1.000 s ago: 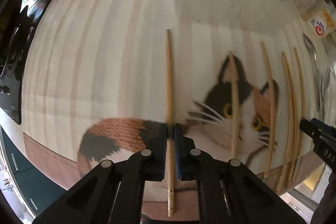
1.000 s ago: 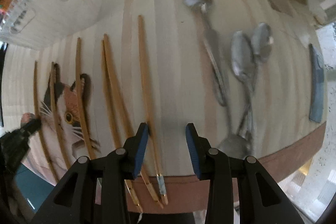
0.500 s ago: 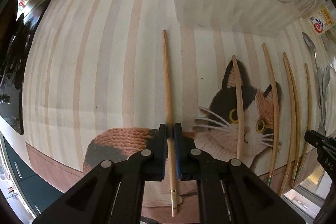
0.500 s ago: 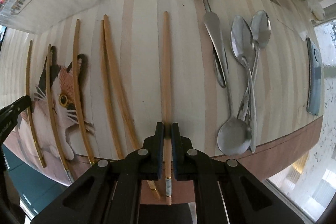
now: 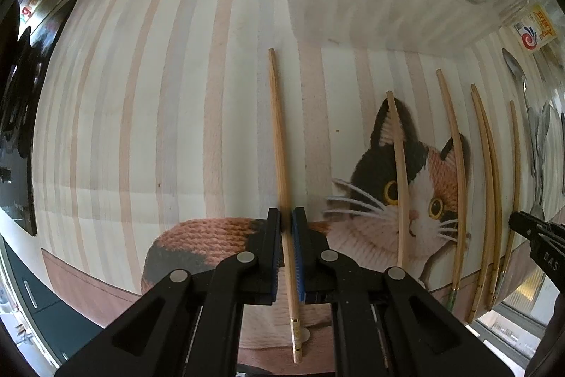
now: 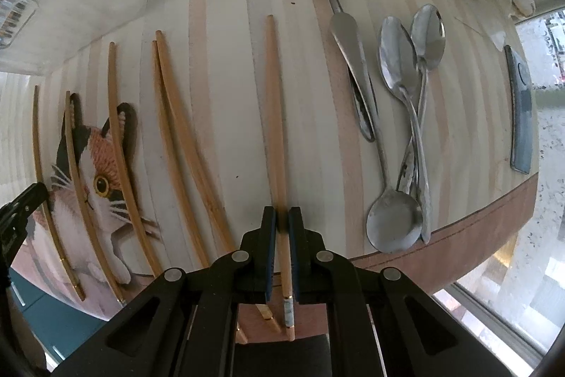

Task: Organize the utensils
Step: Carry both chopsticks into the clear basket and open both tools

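- Farthest left, the left gripper (image 5: 286,221) is clamped on a slim pale wooden chopstick (image 5: 279,136) near its thick end, tip pointing straight ahead over the striped desk (image 5: 159,94).
- Just right of it lie five more bamboo chopsticks (image 5: 397,179) across the cat-print mat (image 5: 416,200).
- Further right, the right gripper (image 6: 281,221) pinches another light chopstick (image 6: 273,115); stiff, light, likely to pivot.
- Beyond its right side rest smooth steel spoons (image 6: 399,69), probably slippery; grip mid-handle.
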Available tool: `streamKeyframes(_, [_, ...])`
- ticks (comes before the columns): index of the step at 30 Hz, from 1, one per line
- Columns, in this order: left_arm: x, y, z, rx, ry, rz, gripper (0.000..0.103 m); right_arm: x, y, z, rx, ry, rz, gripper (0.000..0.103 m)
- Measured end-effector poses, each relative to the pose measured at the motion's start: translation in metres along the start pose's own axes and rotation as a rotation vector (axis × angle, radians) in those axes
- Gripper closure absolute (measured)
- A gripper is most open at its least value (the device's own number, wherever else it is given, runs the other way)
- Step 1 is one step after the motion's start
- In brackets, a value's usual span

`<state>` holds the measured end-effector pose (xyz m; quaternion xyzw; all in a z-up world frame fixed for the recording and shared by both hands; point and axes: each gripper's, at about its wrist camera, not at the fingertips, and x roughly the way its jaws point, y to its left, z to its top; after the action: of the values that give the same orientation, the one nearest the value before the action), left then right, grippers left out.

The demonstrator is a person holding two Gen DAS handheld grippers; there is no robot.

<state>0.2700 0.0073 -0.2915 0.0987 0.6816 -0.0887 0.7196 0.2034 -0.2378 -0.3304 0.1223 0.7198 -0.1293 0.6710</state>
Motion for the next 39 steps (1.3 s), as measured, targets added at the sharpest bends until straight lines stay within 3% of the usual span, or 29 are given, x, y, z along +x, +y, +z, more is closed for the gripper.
streamKeyframes(7, [0.002, -0.008, -0.004, 0.001, -0.018, 0.014, 0.098, -0.002, 0.026, -0.005, -0.021, -0.018, -0.044, 0.094])
streamKeyframes(12, [-0.004, -0.009, -0.008, -0.017, -0.021, 0.047, 0.099, -0.002, 0.025, -0.014, 0.003, -0.032, -0.014, 0.096])
streamKeyframes(20, [-0.064, 0.007, -0.013, -0.075, -0.121, 0.108, 0.099, -0.046, 0.026, -0.022, -0.021, -0.114, 0.114, 0.096])
streamKeyframes(26, [-0.132, 0.016, -0.009, -0.139, -0.241, 0.095, 0.099, -0.101, 0.026, -0.017, -0.048, -0.203, 0.212, 0.096])
streamKeyframes(30, [-0.187, 0.022, 0.013, -0.176, -0.347, 0.043, 0.099, -0.143, 0.018, 0.003, -0.071, -0.266, 0.273, 0.096])
streamKeyframes(34, [-0.23, 0.016, 0.055, -0.154, -0.42, -0.032, 0.099, -0.188, 0.025, 0.04, -0.101, -0.313, 0.36, 0.096])
streamKeyframes(39, [-0.234, 0.004, 0.119, -0.139, -0.389, -0.111, 0.099, -0.209, 0.054, 0.107, -0.121, -0.315, 0.423, 0.096])
